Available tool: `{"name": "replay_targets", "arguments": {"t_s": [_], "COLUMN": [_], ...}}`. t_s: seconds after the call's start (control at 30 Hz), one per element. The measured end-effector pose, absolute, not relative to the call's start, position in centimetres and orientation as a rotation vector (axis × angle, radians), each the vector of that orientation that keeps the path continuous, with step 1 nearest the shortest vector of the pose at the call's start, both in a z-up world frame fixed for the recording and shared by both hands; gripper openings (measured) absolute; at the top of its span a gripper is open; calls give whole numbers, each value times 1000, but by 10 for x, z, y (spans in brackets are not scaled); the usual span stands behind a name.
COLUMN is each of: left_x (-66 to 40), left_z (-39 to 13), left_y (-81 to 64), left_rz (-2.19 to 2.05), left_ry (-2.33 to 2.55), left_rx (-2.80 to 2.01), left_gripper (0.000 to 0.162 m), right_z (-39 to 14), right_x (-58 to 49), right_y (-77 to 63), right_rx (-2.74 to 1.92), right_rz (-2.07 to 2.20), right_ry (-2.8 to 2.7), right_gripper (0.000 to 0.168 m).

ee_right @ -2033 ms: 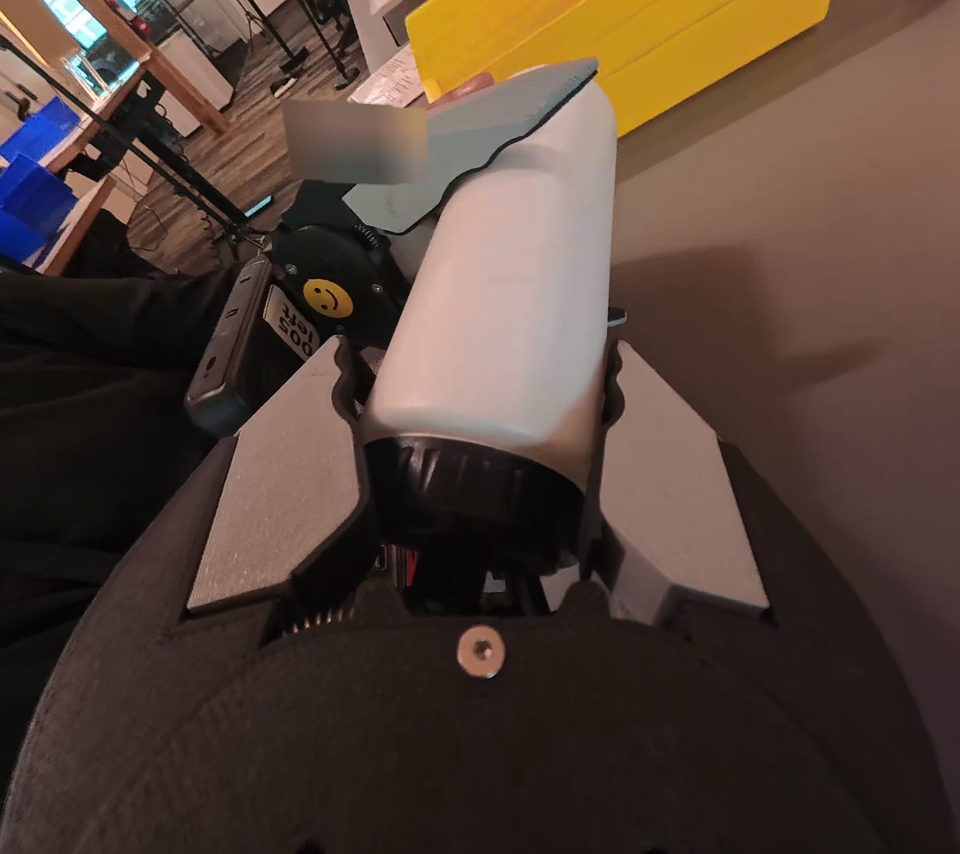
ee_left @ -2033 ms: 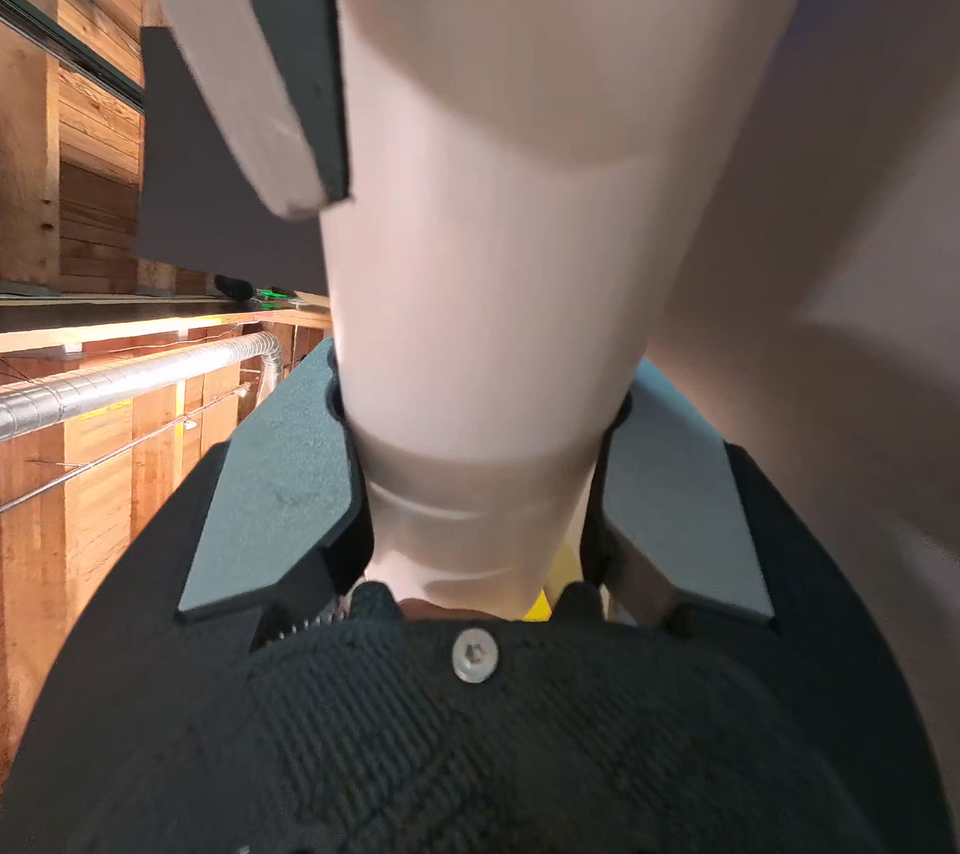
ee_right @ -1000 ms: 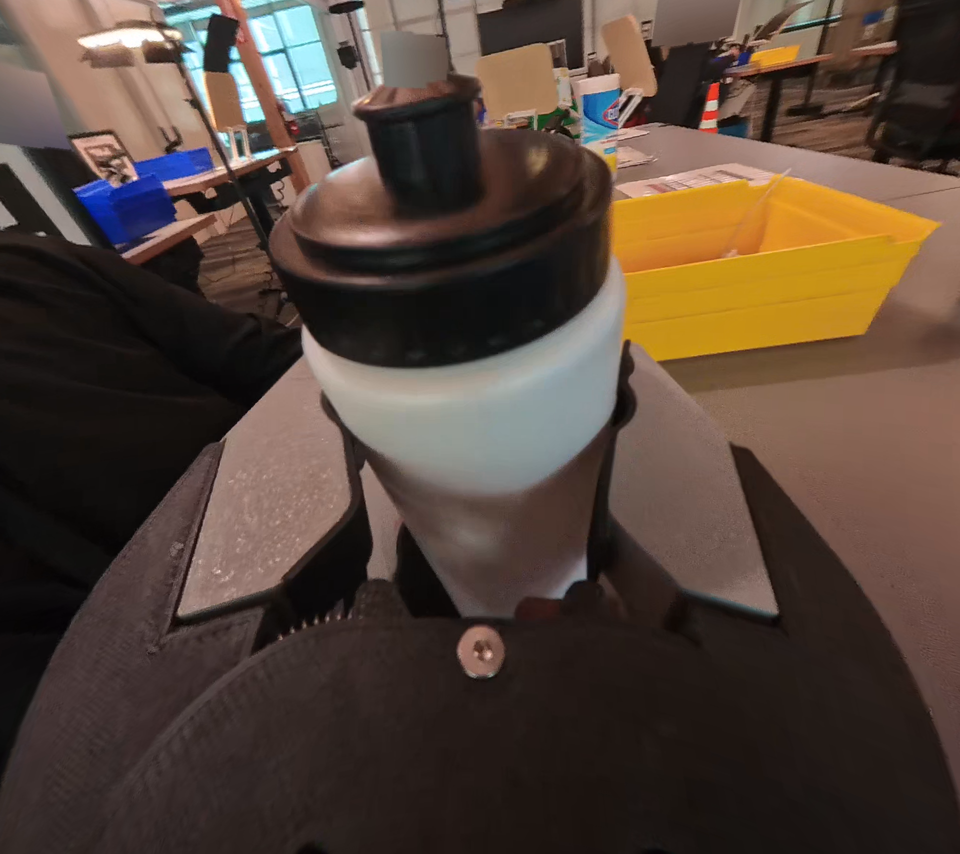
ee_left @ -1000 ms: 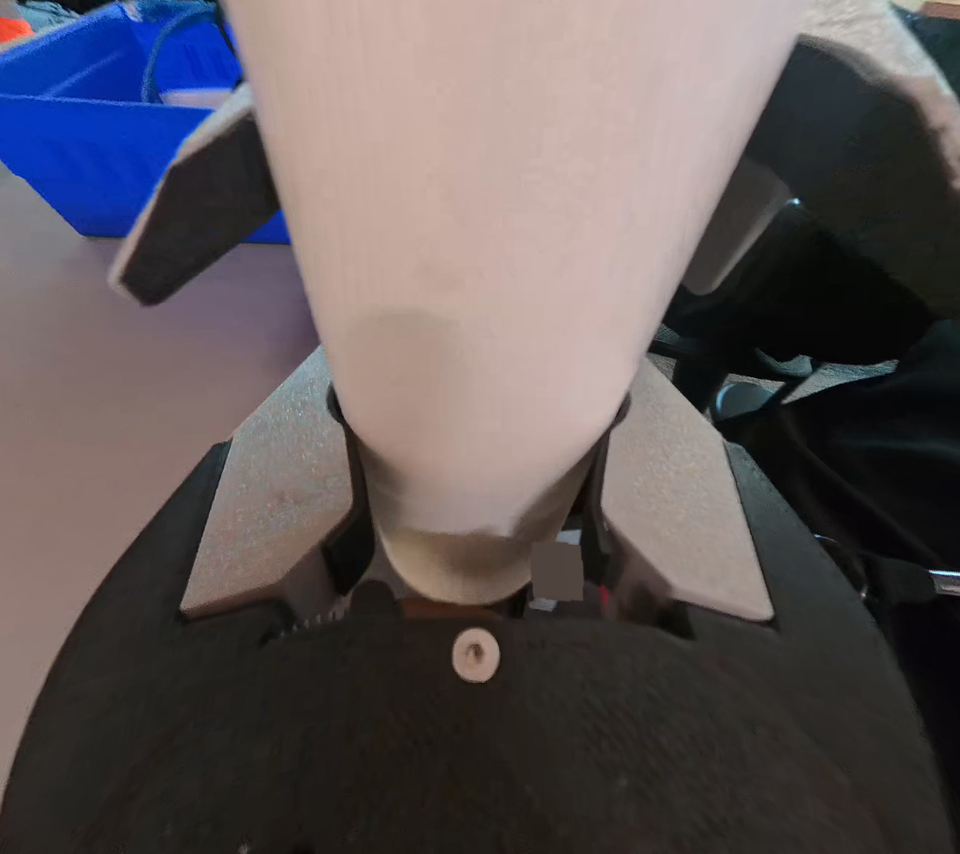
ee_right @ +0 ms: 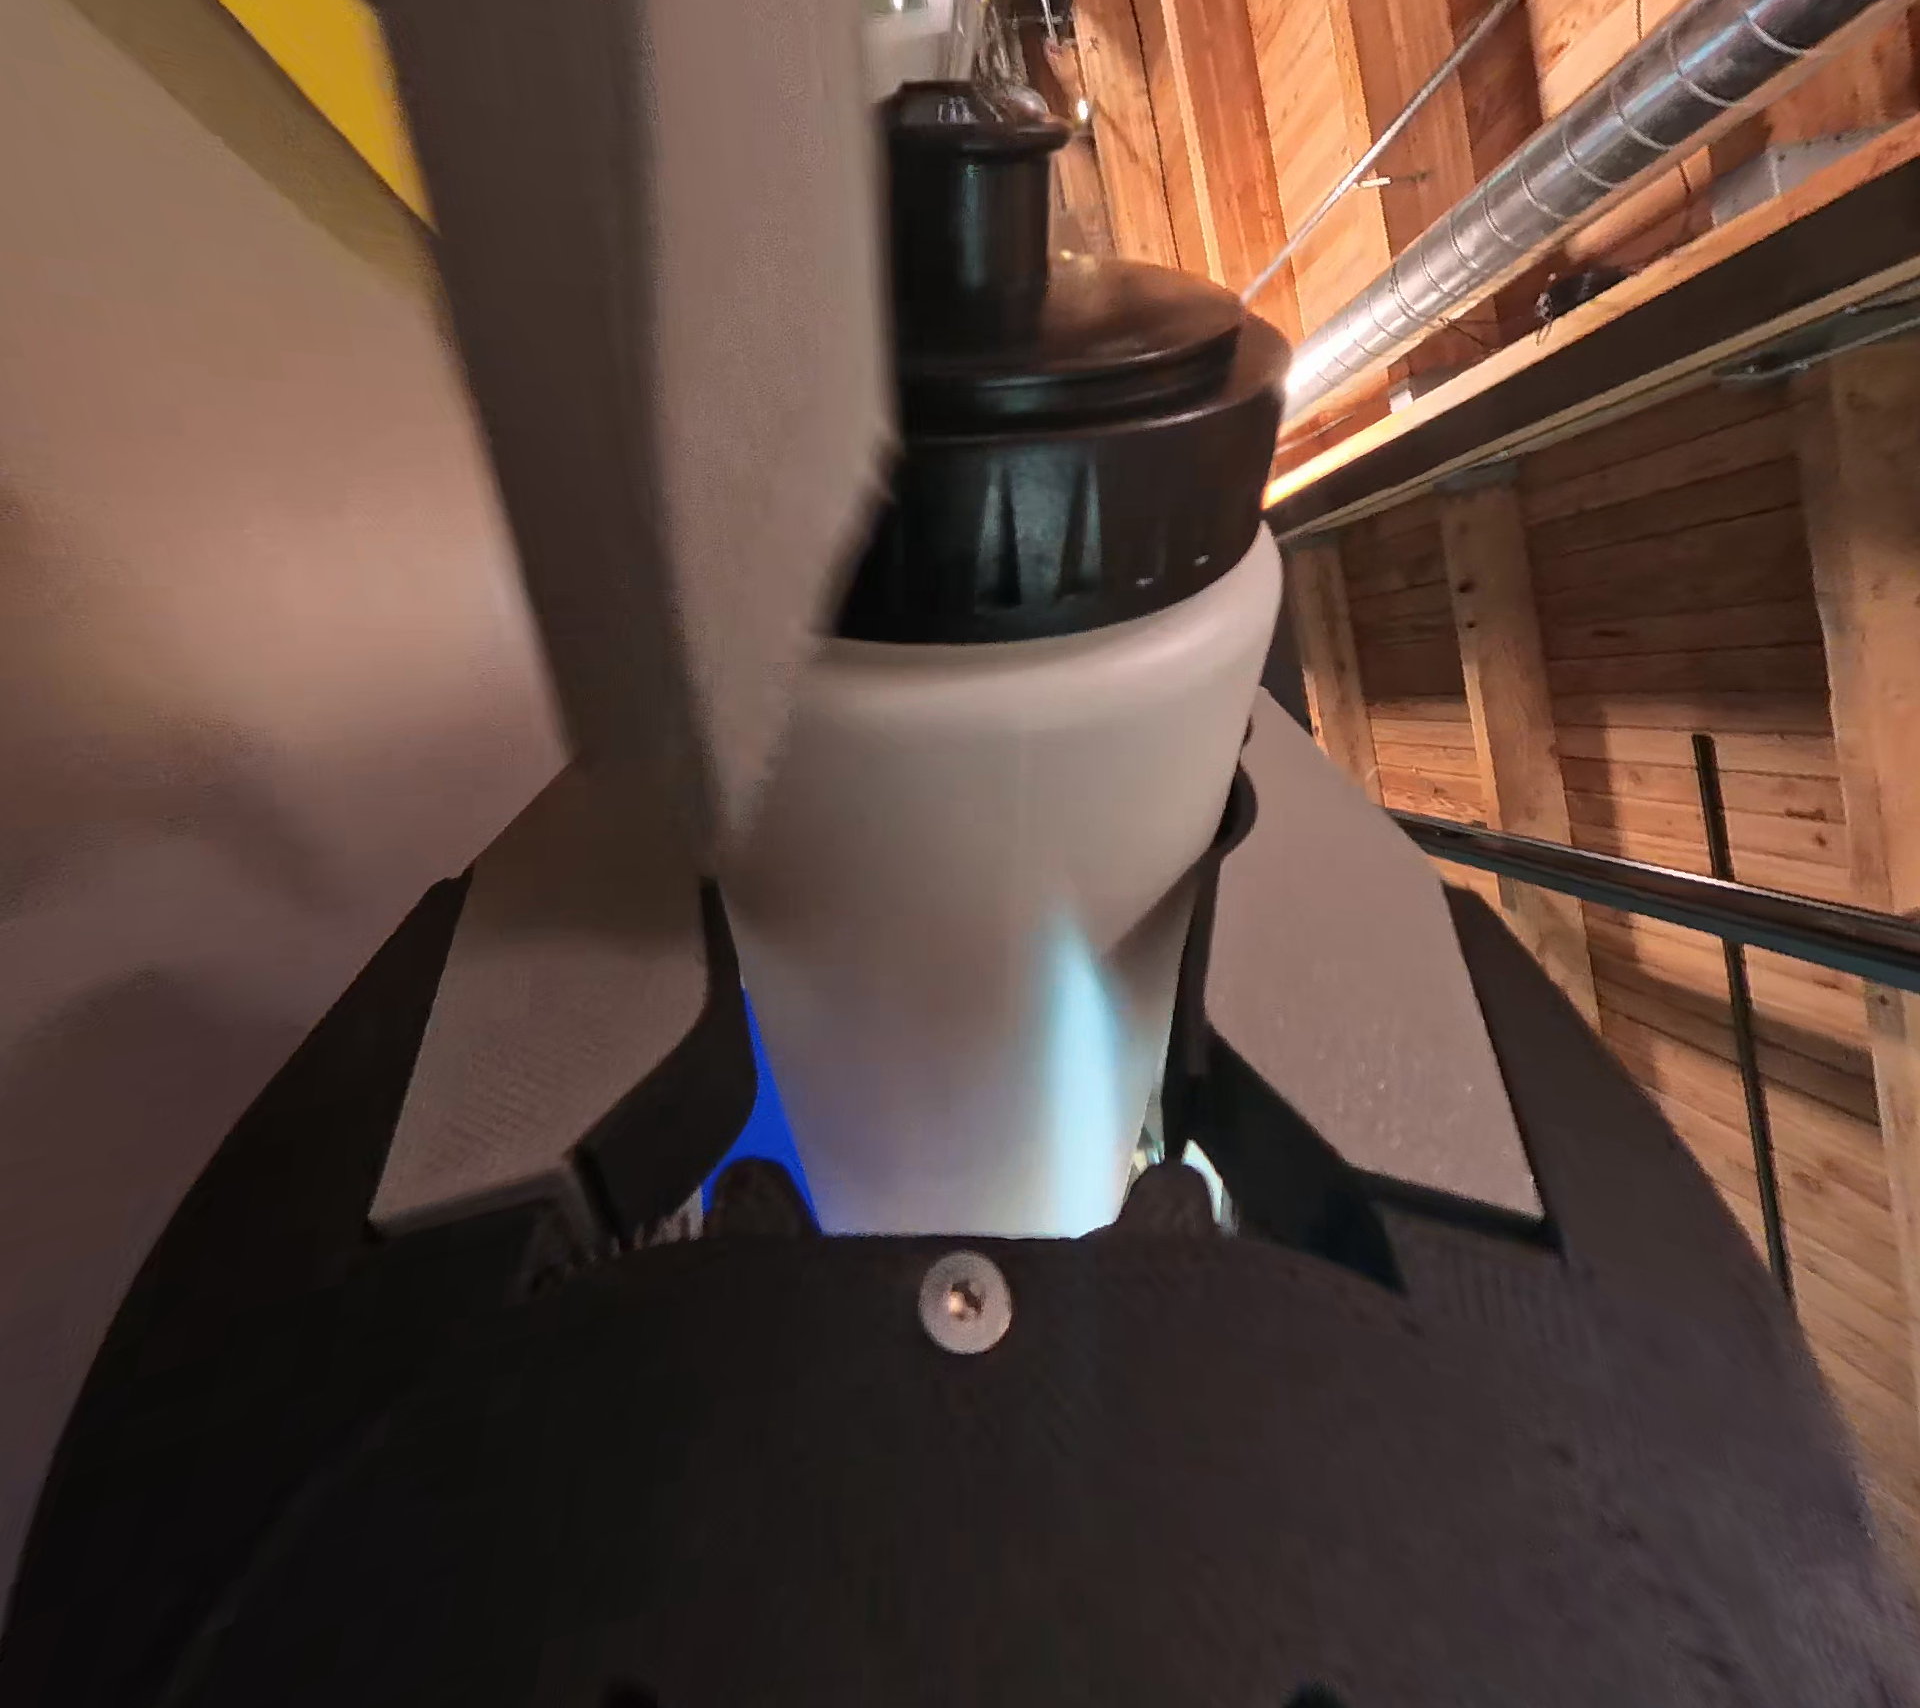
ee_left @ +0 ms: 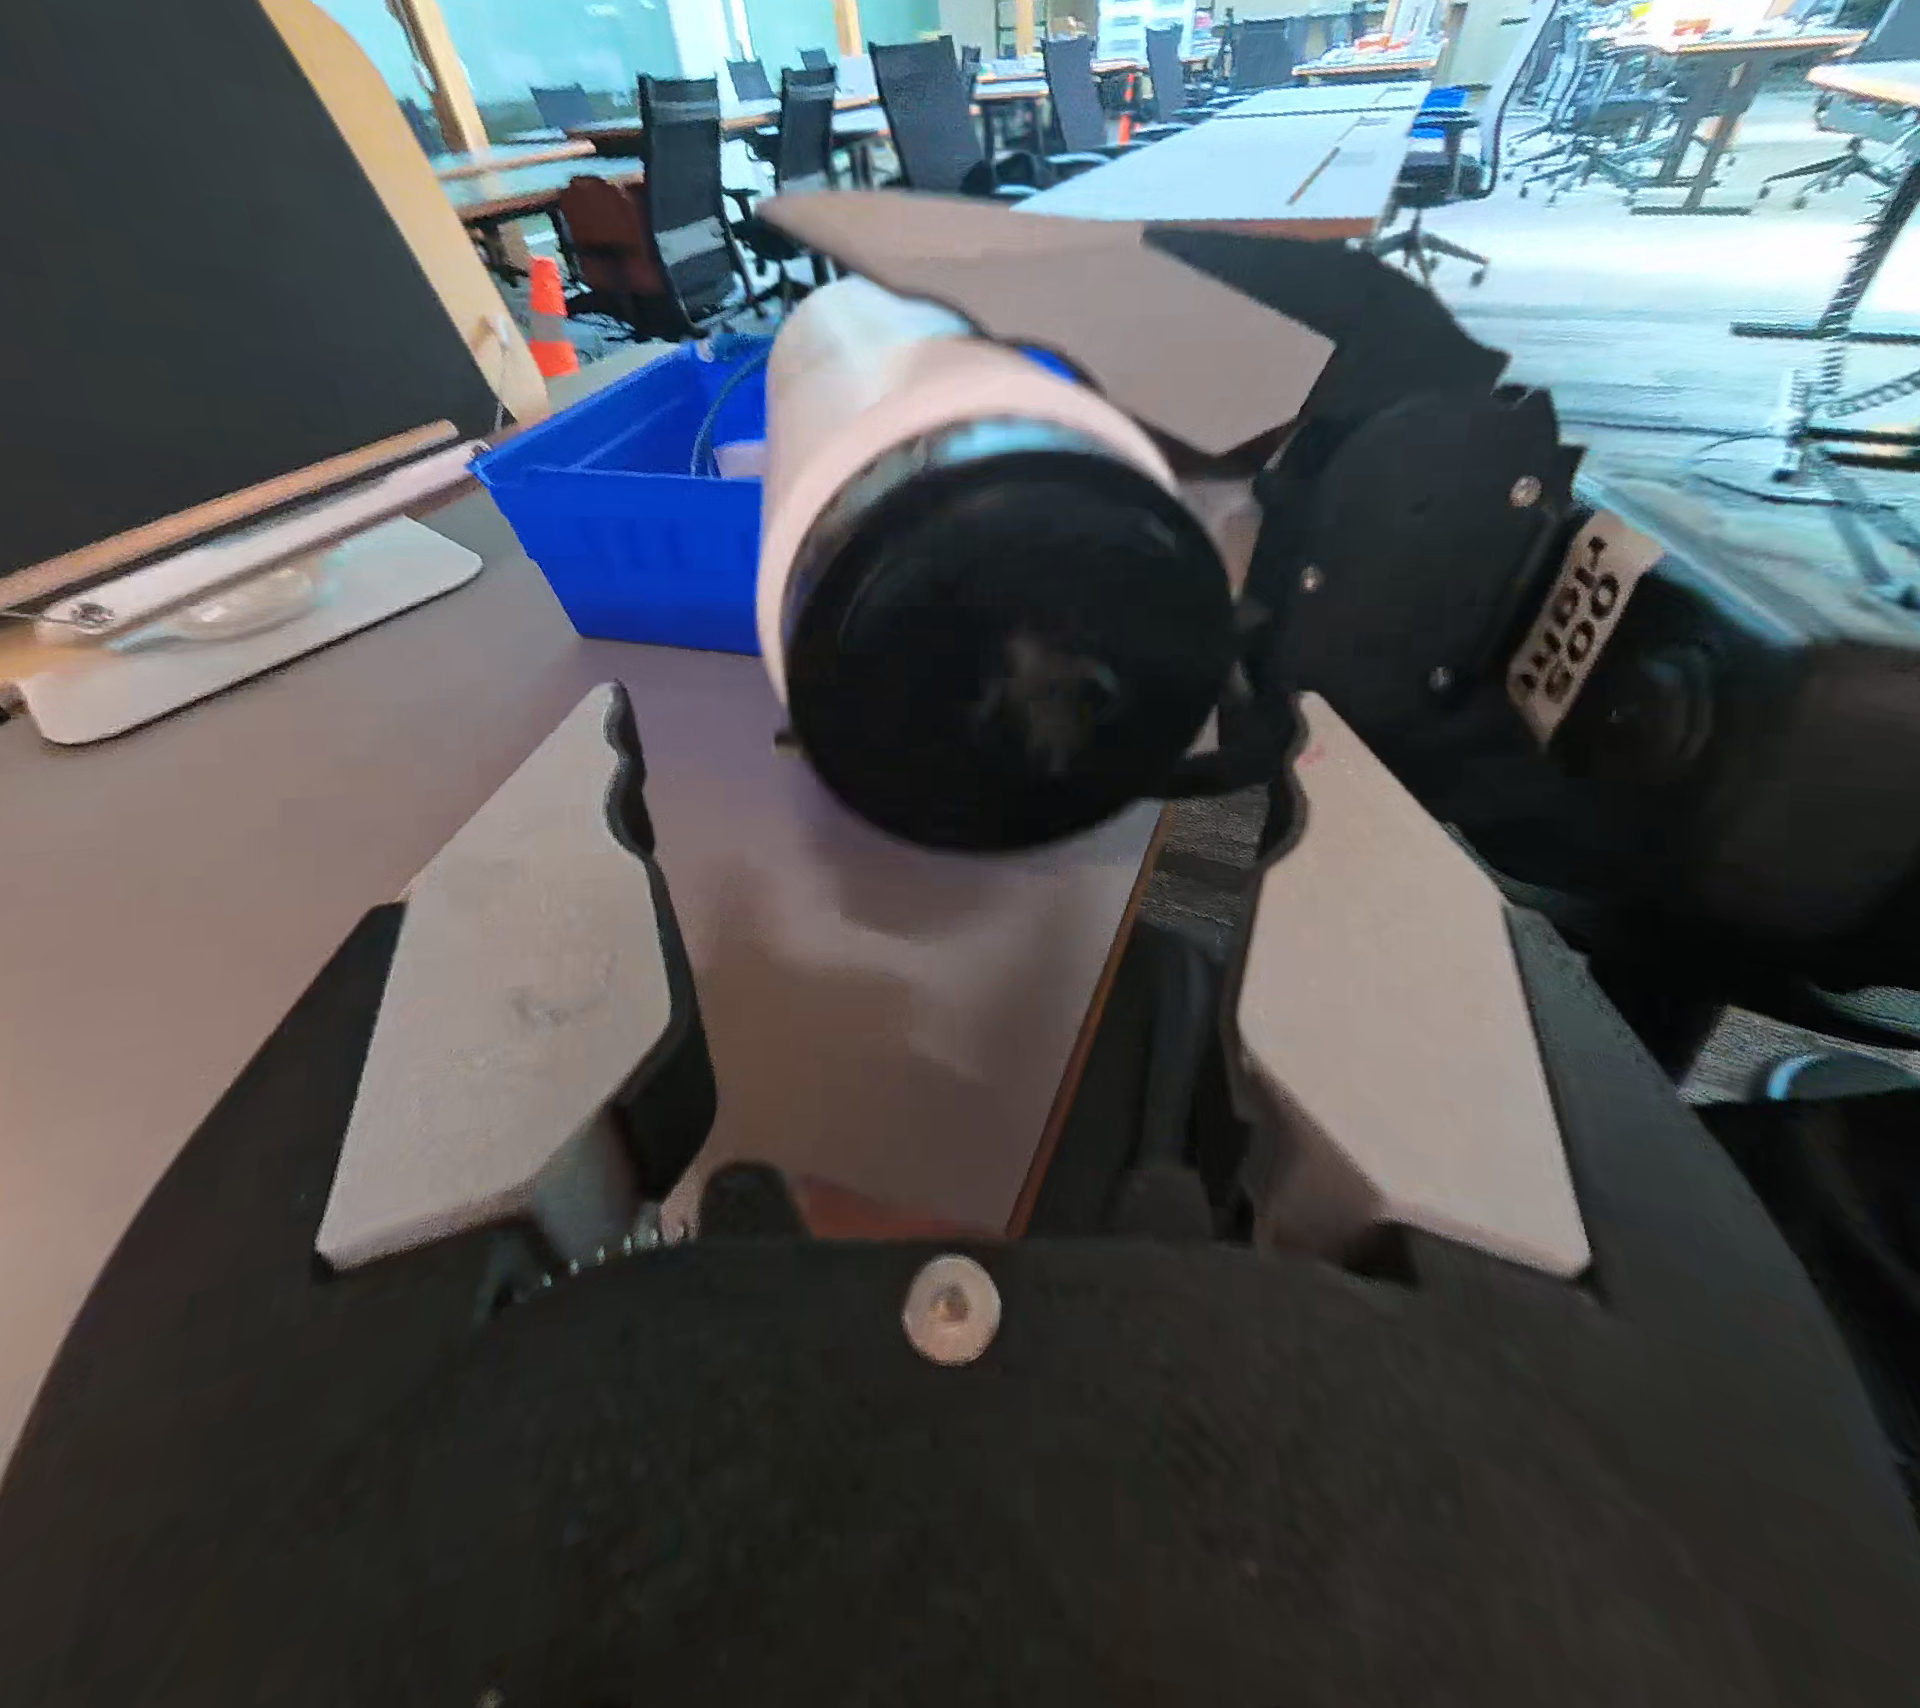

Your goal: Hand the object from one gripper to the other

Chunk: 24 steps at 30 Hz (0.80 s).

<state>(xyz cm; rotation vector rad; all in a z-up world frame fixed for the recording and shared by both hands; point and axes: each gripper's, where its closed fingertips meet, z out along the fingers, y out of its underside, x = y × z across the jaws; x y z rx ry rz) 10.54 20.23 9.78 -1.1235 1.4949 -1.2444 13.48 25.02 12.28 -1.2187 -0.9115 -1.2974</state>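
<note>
While bottle [ee_left: 997, 578] hovers, grey tabletop [ee_left: 208, 848] prob. office.

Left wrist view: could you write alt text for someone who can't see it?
A white bottle with a black cap points cap-first at the camera, gripped by the right claw reaching in from the right. The left claw sits open in the foreground, holding nothing. Behind are a blue bin on a grey table and office chairs.

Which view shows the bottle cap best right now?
The right wrist view: the cap shows side-on with its spout, though a left finger covers part. The left wrist view shows the cap only end-on and blurred.
</note>
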Motion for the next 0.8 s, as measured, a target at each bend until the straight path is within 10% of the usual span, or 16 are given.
{"name": "replay_targets", "arguments": {"t_s": [0.13, 0.3, 0.53, 0.8], "left_x": [102, 104, 93, 87], "left_z": [100, 94, 117, 126], "left_y": [196, 207, 247, 264], "left_rz": [-1220, -996, -610, 25], "left_ry": [1519, 1559, 1468, 1326], "left_rx": [-1045, -947, -779, -365], "left_gripper": [88, 88, 86, 85], "right_z": [111, 105, 104, 92], "right_x": [116, 116, 109, 133], "right_y": [255, 258, 243, 234], "right_rx": [-1203, -1213, -1299, -1742], "right_rz": [-1296, -1295, -948, -7], "right_ry": [-977, -990, -1006, -629], "right_gripper": [98, 94, 47, 61]}}
